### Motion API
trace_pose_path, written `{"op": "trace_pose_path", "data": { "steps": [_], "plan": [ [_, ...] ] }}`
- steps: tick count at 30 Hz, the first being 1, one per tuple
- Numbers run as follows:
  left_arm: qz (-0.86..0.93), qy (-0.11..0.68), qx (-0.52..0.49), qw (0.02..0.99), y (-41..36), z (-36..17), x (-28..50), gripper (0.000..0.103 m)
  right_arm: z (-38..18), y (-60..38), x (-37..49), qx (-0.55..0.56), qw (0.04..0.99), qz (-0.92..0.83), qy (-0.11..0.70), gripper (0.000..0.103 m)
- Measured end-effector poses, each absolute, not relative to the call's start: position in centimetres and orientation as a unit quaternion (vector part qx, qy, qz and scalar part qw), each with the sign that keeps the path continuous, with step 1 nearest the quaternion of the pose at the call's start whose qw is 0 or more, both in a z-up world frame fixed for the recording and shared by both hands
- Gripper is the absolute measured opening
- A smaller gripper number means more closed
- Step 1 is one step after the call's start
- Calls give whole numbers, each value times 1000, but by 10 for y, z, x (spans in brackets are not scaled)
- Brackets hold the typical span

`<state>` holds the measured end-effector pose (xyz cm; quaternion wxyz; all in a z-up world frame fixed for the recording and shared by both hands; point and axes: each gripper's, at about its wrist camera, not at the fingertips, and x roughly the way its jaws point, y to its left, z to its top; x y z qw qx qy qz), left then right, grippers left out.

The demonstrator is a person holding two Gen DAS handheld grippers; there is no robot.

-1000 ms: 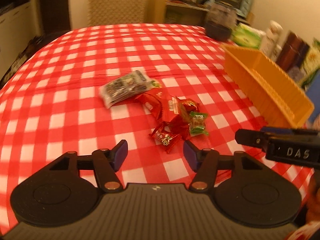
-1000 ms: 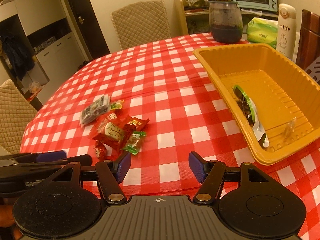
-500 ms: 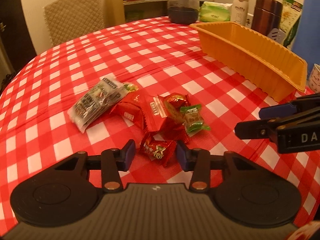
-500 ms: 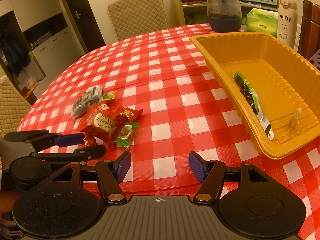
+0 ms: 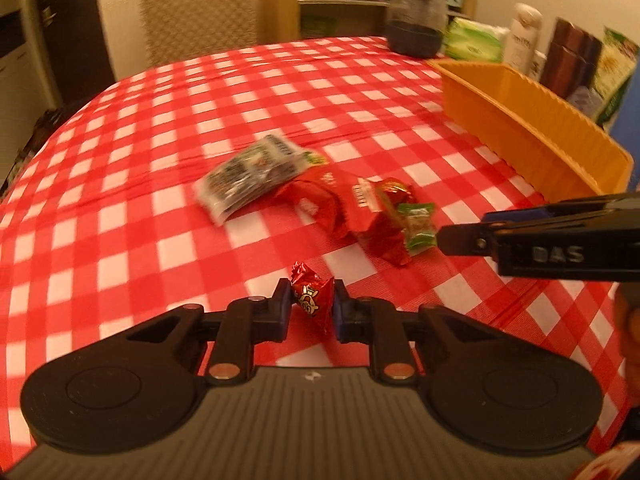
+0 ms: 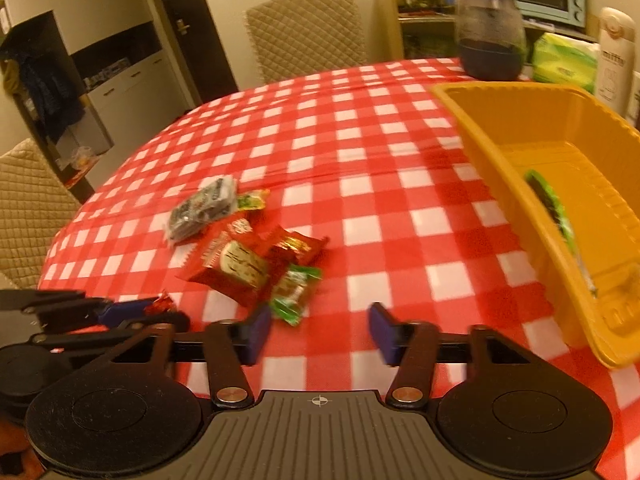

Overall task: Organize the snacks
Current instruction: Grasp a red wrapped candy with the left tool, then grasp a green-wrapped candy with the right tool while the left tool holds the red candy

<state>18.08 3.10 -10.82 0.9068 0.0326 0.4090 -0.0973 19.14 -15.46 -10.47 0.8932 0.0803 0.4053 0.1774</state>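
Note:
My left gripper (image 5: 310, 304) is shut on a small red candy (image 5: 313, 300) and holds it just above the tablecloth; the candy also shows in the right wrist view (image 6: 160, 305). A pile of snacks lies ahead: a dark clear packet (image 5: 248, 176), red packets (image 5: 332, 204) and a green candy (image 5: 418, 226). My right gripper (image 6: 318, 332) is open and empty, with the green candy (image 6: 294, 290) just ahead of its left finger. The orange tray (image 6: 520, 200) at the right holds a green-edged packet (image 6: 552, 208).
A dark glass jar (image 6: 490, 38), a green tissue pack (image 6: 564, 60) and a white bottle (image 6: 616, 56) stand at the table's far right. A quilted chair (image 6: 308, 32) stands behind the table. The red checked tablecloth (image 6: 340, 128) covers the table.
My left gripper closed on the small red candy and lifted it away from the pile. My right gripper moved left and lower, close to the green candy.

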Motion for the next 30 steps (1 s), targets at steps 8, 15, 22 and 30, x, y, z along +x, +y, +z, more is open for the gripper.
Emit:
{"op": "trace_pose_path", "data": {
  "steps": [8,15,22,30],
  "plan": [
    [-82,408,8,909,41,-102,171,18,-111,-138,209,81,894,179,403,43],
    [-80,409,3,909,40,-101,166,18,-116,-120,208,25,900,176,399,25],
    [-78,412,3,908,37,-99,156,18,-114,-123,197,11,901,169,398,22],
    [-71,411,1,909,31,-87,138,18,-98,-141,167,21,903,160,399,22]
  ]
}}
